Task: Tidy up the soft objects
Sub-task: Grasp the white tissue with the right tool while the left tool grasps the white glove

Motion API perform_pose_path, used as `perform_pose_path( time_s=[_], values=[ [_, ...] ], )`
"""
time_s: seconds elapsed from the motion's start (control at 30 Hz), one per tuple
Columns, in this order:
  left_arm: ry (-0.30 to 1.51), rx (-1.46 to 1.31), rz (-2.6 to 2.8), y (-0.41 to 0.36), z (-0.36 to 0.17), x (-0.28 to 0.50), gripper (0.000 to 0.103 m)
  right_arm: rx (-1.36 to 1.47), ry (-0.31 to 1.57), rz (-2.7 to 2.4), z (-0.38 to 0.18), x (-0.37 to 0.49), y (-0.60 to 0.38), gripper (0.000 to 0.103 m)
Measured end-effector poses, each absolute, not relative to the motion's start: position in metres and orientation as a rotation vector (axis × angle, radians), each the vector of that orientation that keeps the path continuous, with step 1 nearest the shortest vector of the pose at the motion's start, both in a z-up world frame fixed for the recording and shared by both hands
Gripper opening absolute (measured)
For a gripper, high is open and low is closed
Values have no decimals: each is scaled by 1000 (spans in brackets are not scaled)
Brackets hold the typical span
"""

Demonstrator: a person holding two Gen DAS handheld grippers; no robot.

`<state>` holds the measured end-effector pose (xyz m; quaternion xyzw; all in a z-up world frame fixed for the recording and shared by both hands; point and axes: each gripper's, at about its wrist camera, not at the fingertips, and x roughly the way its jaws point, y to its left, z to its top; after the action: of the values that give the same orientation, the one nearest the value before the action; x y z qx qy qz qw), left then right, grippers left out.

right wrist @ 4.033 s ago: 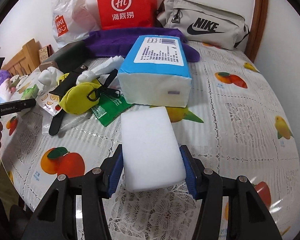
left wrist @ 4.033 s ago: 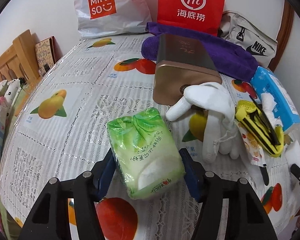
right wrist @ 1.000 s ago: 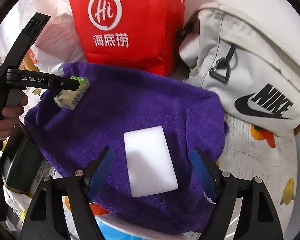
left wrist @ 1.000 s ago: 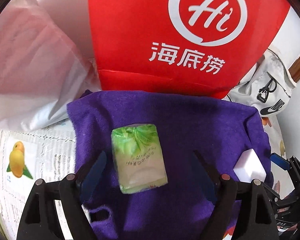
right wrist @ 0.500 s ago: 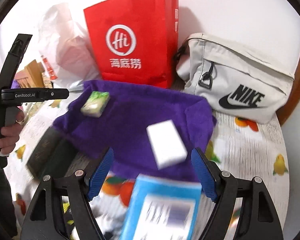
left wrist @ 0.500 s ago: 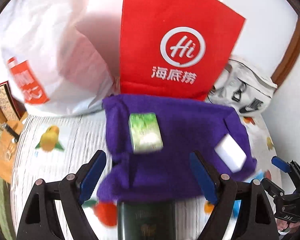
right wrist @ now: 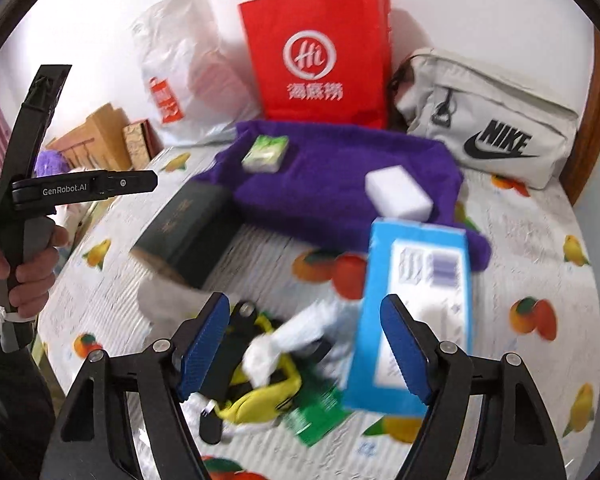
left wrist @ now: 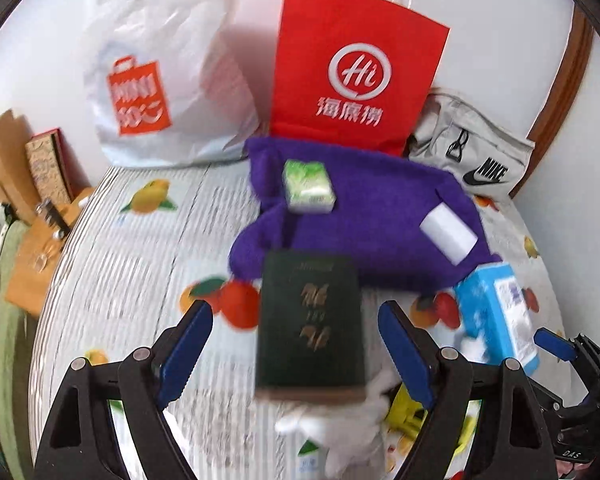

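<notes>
Both grippers withdrew; green tissue pack (left wrist: 309, 187) lies well beyond left gripper (left wrist: 295, 350)

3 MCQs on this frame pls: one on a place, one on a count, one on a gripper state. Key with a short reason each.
1. Where does the green tissue pack lie?
A. on the purple towel
B. inside the red paper bag
C. on the dark green box

2. How many items lie on the purple towel?
A. none
B. two
C. four

3. What is the left gripper doing?
A. clamped on the green tissue pack
C. clamped on the white sponge
B. open, gripping nothing

Key:
1 A: the pack sits on the towel, in front of the red paper bag and beyond the dark green box.
2 B: only the tissue pack and the white sponge rest on it.
3 B: its blue pads stand wide apart, clear of the box seen between them.
</notes>
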<state>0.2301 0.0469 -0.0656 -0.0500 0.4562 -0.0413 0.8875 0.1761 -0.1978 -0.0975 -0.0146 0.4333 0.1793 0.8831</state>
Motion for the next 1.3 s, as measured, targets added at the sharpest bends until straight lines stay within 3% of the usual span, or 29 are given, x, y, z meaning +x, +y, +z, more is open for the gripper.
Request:
perform_pose_path(
  time_s=[0.17, 0.5, 0.57, 0.6, 0.63, 1.3],
  values=[
    [970, -123, -56, 62, -89, 203, 84, -86, 979, 394, -121, 171, -178, 53],
    [978, -212, -86, 89, -116, 169, 85, -178, 1052, 347, -154, 178, -155, 52],
    [977, -231, -106, 90, -118, 164, 85, -159, 1069, 356, -159, 181, -154, 40],
    [977, -235, -113, 90, -119, 162, 85, -157, 1076, 356, -162, 182, -154, 26],
    [979, -234, -112, 90, -120, 161, 85, -165, 1073, 351, -163, 182, -154, 22],
    [987, -210, -212, 34, -140, 165, 85, -65, 870, 368, -120, 98, -205, 22]
  ],
)
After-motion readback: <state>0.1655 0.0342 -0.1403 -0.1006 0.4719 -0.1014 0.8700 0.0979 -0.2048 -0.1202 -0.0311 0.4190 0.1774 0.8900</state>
